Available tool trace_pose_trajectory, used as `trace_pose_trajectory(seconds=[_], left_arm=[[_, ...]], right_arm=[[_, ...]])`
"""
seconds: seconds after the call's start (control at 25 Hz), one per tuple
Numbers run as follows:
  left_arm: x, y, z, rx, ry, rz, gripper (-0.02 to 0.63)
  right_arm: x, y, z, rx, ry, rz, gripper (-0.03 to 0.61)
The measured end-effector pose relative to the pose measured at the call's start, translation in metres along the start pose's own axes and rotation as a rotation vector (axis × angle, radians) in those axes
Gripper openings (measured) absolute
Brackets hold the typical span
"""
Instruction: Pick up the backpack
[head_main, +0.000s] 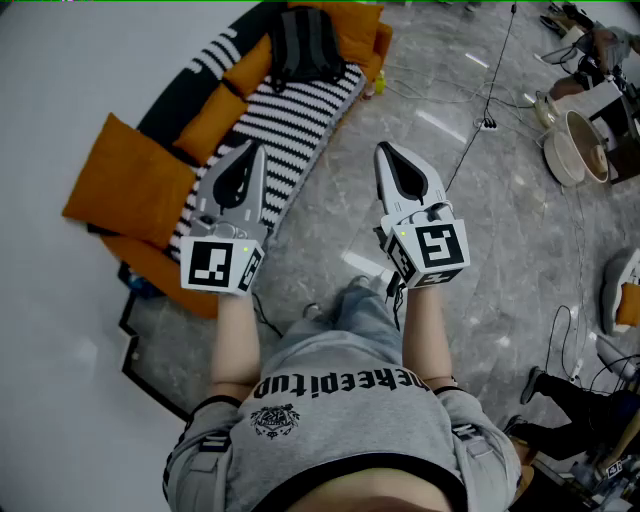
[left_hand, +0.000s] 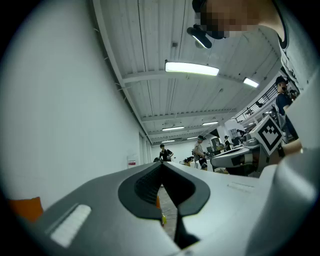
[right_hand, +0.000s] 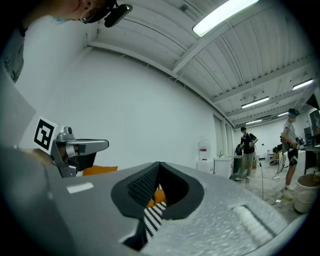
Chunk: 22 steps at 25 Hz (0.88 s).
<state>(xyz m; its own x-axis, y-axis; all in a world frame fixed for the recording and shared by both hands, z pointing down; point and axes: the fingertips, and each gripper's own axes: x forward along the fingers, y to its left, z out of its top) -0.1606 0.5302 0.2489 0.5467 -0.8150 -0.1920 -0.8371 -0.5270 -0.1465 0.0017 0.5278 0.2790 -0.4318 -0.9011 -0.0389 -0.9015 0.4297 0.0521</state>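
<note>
The dark backpack (head_main: 303, 42) stands on the far end of a black-and-white striped sofa (head_main: 300, 120), between orange cushions. Both grippers are held level in front of the person, well short of the backpack. My left gripper (head_main: 257, 150) hovers over the sofa's near part, its jaws meeting at the tip (left_hand: 162, 163) with nothing between them. My right gripper (head_main: 385, 150) is over the grey floor beside the sofa, also shut and empty (right_hand: 159, 163). The backpack shows in neither gripper view; only a bit of striped sofa (right_hand: 154, 217) and orange cushion peeps through the right jaws.
An orange cushion (head_main: 125, 180) lies at the sofa's near left. A white wall runs along the left. Cables (head_main: 490, 90) cross the marble floor, with buckets and bins (head_main: 575, 145) at the right. People (right_hand: 244, 152) stand far back in the hall.
</note>
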Motion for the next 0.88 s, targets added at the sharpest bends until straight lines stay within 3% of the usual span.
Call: trace_pose_trajectory(seconds=[0.44, 0.88], left_arm=[[0.026, -0.001, -0.007, -0.005, 0.009, 0.022, 0.012], [0.081, -0.011, -0.014, 0.026, 0.017, 0.055, 0.013]], right_arm=[[0.019, -0.022, -0.003, 0.003, -0.01, 0.037, 0.002], [0.046, -0.081, -0.005, 0.029, -0.042, 0.063, 0.003]])
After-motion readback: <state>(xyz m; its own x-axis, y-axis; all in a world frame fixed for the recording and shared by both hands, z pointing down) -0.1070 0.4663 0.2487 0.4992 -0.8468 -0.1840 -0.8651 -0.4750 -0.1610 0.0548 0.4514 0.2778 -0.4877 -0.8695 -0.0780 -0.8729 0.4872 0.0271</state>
